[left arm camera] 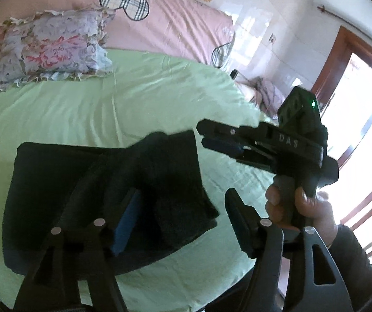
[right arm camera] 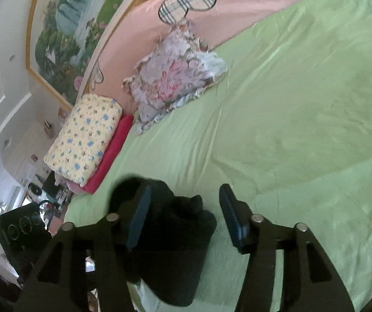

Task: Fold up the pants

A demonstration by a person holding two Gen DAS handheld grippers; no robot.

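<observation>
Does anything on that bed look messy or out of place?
Only mildly. The dark pants lie folded into a bundle on the green sheet, but the top layer sits askew, its corner poking past the layers below. The floral pillow lies tilted near the headboard. Nothing looks spilled or damaged.

1. A bed with a pale green sheet (right arm camera: 277, 119) fills most of both views.
2. A pink padded headboard (left arm camera: 175, 23) with plaid heart patches stands behind a floral ruffled pillow (left arm camera: 50, 49).
3. A gold-framed landscape painting (right arm camera: 76, 28) hangs on the white wall.
4. Bright daylight enters a wood-framed doorway (left arm camera: 352, 83).
</observation>
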